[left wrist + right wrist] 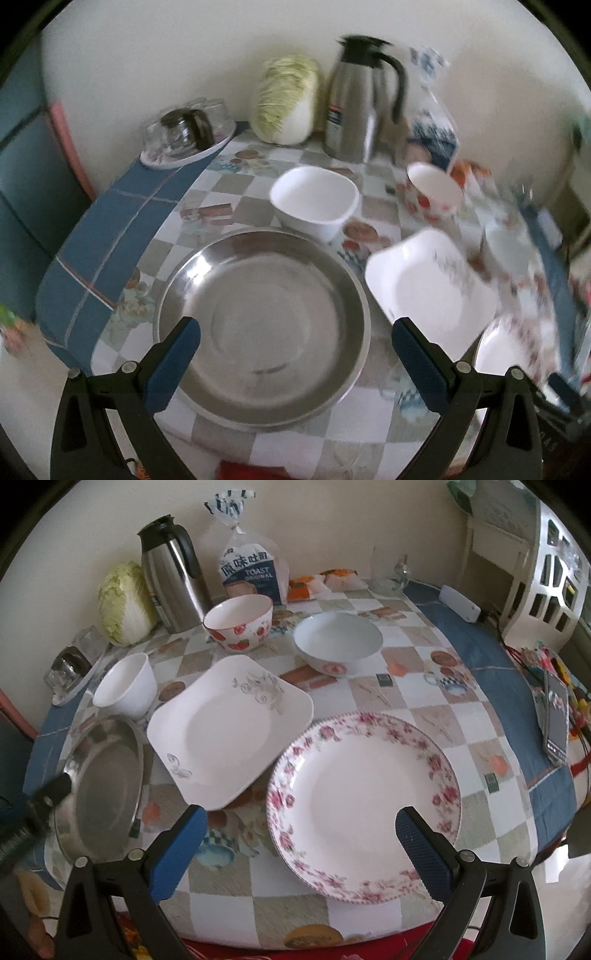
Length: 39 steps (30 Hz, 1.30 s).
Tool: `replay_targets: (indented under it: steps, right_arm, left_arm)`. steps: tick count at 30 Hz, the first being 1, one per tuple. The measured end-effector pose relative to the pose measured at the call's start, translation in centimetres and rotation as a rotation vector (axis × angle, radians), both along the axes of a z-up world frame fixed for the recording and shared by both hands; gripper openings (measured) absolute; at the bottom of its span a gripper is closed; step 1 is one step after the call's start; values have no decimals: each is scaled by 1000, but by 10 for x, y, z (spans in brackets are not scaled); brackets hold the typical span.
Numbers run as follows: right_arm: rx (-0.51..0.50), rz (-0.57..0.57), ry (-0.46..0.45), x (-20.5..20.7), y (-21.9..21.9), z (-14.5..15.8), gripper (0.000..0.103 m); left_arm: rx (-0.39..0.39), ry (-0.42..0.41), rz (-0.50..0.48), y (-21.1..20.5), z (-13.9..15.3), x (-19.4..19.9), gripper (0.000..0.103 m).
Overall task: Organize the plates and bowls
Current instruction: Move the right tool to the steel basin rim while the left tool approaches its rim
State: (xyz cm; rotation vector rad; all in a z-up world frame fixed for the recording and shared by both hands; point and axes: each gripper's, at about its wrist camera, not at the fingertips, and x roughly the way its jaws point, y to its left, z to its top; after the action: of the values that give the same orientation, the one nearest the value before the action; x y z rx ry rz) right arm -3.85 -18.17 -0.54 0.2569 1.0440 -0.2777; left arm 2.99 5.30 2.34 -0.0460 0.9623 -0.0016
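The left claw [295,363] hangs low over the counter [369,446], its blue pads spread wide and grasping nothing, the steel dish [264,328] lying between and below them at the frame's centre. In the right wrist view this claw's dark finger shows at the left edge, at the steel dish's near rim.

The right claw [301,843] is likewise released and empty, poised above the near edge of the floral plate [364,805] at lower right of its frame; its right pad overlaps the plate's rim in the picture, its left pad stands over bare cloth.

The square plate [229,731] lies between the steel dish and the floral plate, its corner just beside the floral rim. A small white bowl [125,690] sits at left, a strawberry bowl [240,627] and a white bowl [338,642] further up. Behind them stand a flask [173,576], cabbage [123,605] and a toast bag [253,572].
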Motion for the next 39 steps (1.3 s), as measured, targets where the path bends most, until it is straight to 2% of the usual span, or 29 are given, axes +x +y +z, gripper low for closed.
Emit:
replay_targets:
  steps: [6, 11, 19, 24, 29, 33, 36, 39]
  right_arm:
    - [-8, 18, -38, 22, 10, 17, 103]
    - [-9, 67, -48, 41, 35, 21, 103]
    - [-32, 178, -20, 65, 77, 5, 103]
    - [-8, 213, 6, 71, 85, -11, 103]
    - [28, 226, -5, 77, 86, -17, 103]
    - [83, 248, -21, 79, 88, -20, 103]
    - [106, 277, -14, 79, 93, -25, 103]
    - [123, 323, -17, 79, 101, -28, 102]
  left_arm:
    - [-135, -3, 94, 37, -4, 10, 103]
    - [-304, -37, 156, 71, -4, 11, 103]
    - [-376, -114, 252, 115, -2, 8, 103]
    - [-323, -107, 324, 137, -8, 10, 103]
    - [-332, -50, 358, 151, -25, 14, 103]
    - [-274, -35, 375, 152, -34, 16, 103]
    - [-202, -17, 371, 149, -42, 20, 103]
    - [-172, 6, 357, 149, -52, 25, 103]
